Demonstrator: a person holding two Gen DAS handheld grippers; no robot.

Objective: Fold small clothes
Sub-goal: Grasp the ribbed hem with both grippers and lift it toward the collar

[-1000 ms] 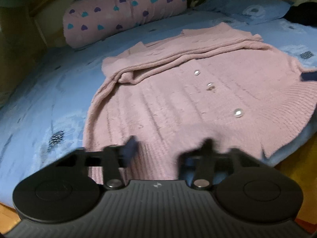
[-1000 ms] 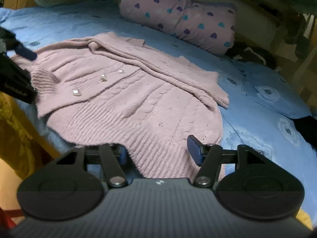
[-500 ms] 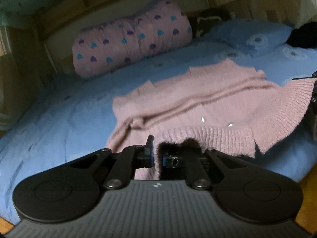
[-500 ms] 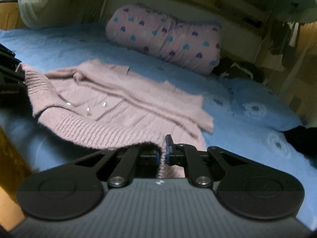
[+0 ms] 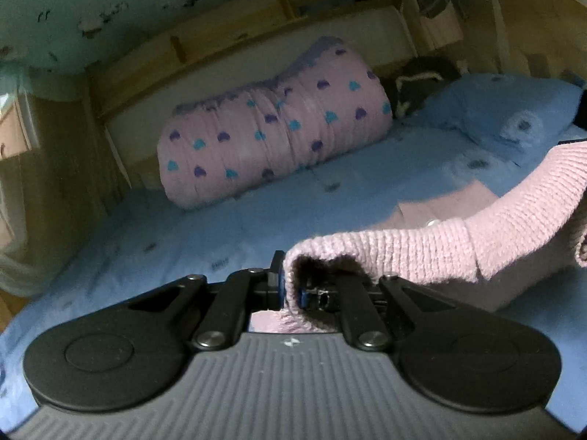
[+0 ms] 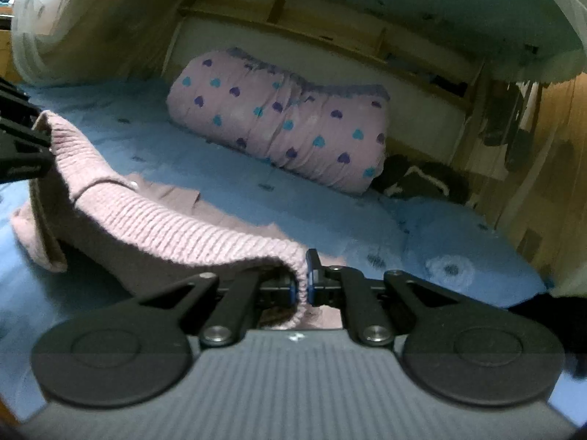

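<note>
I hold the pink cardigan (image 5: 513,234) hem pinched in both grippers, left (image 5: 291,288) and right (image 6: 301,286) (lifted off the bed (image 6: 293,198)); next, I judge, carry it toward the collar.

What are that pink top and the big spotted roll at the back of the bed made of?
The pink cardigan looks like soft, matte knitted yarn, wool or acrylic; its ribbed hem shows clear stitch rows. The rolled quilt seems a smooth woven fabric, maybe cotton, printed with hearts over a padded filling: it bulges and creases softly. Neither fibre can be told for sure.

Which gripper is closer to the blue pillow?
Right. The right gripper holds the cardigan hem just before the blue pillow; the left gripper holds it farther away.
</note>
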